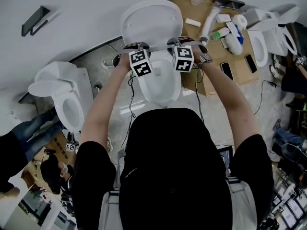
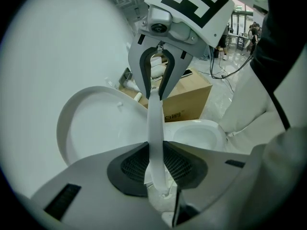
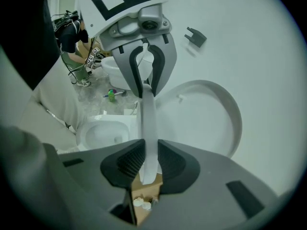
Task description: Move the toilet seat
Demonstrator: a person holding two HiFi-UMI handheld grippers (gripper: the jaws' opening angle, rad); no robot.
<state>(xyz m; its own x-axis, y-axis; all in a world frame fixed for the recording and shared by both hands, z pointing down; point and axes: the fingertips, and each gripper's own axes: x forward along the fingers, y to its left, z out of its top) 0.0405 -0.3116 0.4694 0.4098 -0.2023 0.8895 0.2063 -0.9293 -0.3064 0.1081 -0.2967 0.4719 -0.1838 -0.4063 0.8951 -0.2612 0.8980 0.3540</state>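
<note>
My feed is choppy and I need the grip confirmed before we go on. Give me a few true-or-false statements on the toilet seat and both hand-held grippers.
1. The left hand-held gripper is shut on the toilet seat. True.
2. The right hand-held gripper is open and empty. False: it clamps the same seat.
3. The lid stands raised. True.
4. In the head view, the cardboard box lies left of the toilet. False: it lies to the right.

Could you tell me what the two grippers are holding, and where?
The toilet seat: the left gripper and right gripper each clamp its thin edge.
</note>
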